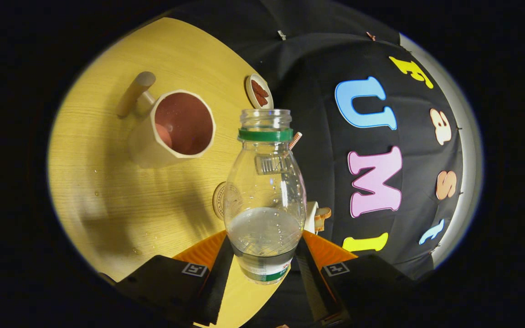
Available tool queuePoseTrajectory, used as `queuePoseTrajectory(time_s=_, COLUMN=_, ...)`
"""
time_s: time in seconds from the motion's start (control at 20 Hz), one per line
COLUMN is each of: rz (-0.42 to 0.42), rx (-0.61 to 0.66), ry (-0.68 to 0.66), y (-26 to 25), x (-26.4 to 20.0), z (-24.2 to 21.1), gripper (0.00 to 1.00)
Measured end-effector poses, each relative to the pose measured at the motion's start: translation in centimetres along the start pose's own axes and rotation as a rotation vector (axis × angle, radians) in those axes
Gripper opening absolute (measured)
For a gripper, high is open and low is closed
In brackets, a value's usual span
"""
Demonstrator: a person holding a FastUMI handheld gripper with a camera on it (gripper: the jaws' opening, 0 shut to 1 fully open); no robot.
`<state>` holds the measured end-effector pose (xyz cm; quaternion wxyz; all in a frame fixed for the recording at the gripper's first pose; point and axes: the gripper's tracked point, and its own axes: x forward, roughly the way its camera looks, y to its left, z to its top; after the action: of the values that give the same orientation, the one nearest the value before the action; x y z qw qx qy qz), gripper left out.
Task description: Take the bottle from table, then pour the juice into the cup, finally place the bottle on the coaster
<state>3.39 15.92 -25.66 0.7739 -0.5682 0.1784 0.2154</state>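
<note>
Spillage is your main risk: the bottle (265, 191) is uncapped, part full and clamped low between both fingers of the gripper (265, 259), so a fast tilt could overshoot the cup (178, 130) at far left. The table (107, 182) edge runs just right of the bottle. Open room lies left; a coaster (220, 200) sits just behind it.

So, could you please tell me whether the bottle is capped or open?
Open: the bottle, gripped between the fingers, shows a bare threaded neck, no cap.
</note>
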Motion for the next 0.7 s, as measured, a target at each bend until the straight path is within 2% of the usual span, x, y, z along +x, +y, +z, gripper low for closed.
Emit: queuePoseTrajectory(time_s=0.7, rz=0.02, rx=-0.241, ry=0.05, y=0.1, x=1.4, z=-0.5, gripper=0.77)
